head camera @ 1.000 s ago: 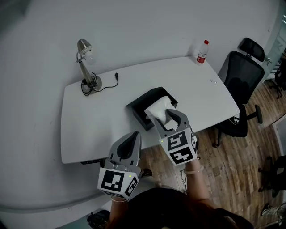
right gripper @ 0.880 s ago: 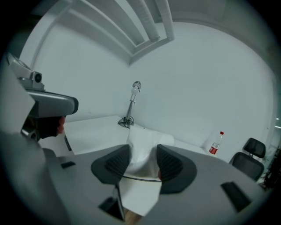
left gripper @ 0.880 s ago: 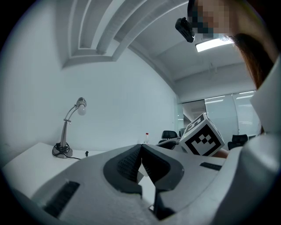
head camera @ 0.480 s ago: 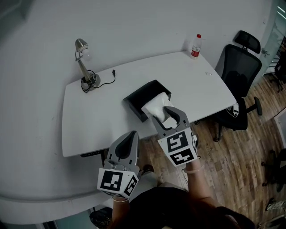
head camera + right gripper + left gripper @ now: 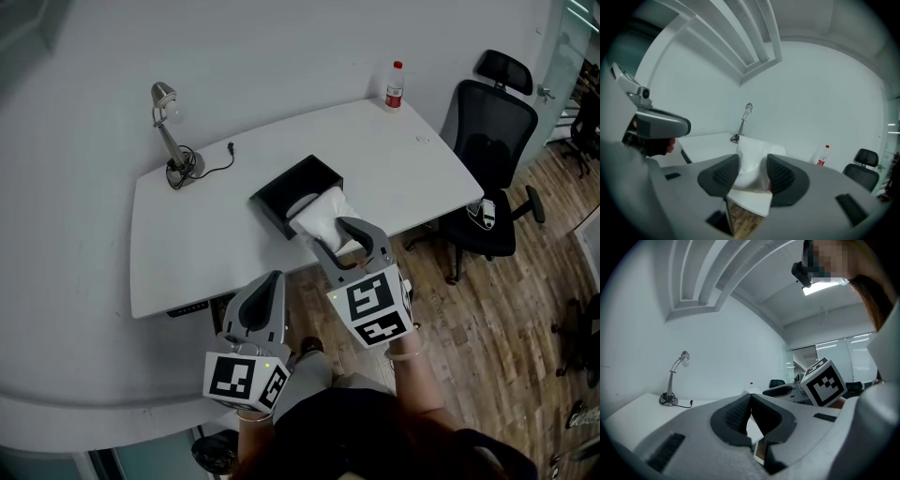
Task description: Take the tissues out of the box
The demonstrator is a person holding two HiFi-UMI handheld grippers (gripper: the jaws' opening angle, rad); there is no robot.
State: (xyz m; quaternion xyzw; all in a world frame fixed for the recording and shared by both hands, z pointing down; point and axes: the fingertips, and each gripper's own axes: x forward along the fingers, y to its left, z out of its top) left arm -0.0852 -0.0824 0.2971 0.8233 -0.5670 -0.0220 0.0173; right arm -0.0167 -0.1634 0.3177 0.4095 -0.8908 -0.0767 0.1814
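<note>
A black tissue box (image 5: 284, 187) lies open on the white table (image 5: 206, 244). A white wad of tissues (image 5: 319, 212) hangs just past the box's near side, over the table's front edge. My right gripper (image 5: 337, 234) is shut on it; in the right gripper view the tissues (image 5: 751, 157) bulge up between the two pads of that gripper (image 5: 752, 172). My left gripper (image 5: 270, 281) is off the table, in front of its edge and left of the right one. Its jaws (image 5: 751, 398) meet at the tips with nothing between them.
A desk lamp (image 5: 167, 122) with its cable stands at the table's far left corner, a red-capped bottle (image 5: 395, 84) at the far right corner. A black office chair (image 5: 492, 178) stands right of the table on the wooden floor (image 5: 487, 309).
Both grippers have drawn back from the table toward me. The right one has pulled the tissues from inside the box out past its near side.
</note>
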